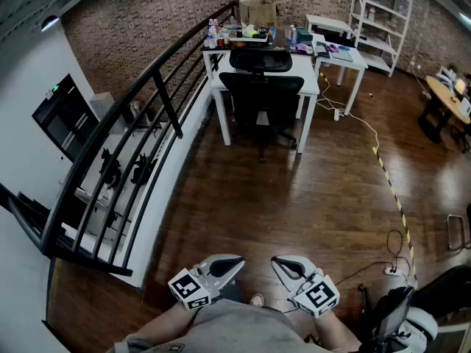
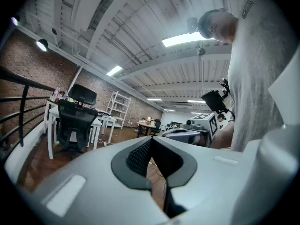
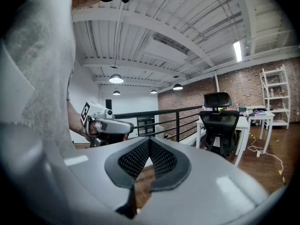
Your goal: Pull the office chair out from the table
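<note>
A brick-walled loft's wooden floor [image 1: 294, 197] is stretching ahead, and the black office chair [image 1: 261, 98] is sitting tucked against the white table [image 1: 310, 83], well apart from both grippers. The left hand-held gripper [image 1: 237, 263] and the right hand-held gripper [image 1: 277, 263] are hovering with jaws together, empty.

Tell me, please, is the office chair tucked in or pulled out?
Tucked in: the office chair stands close up to the white table, backrest at its edge.
</note>
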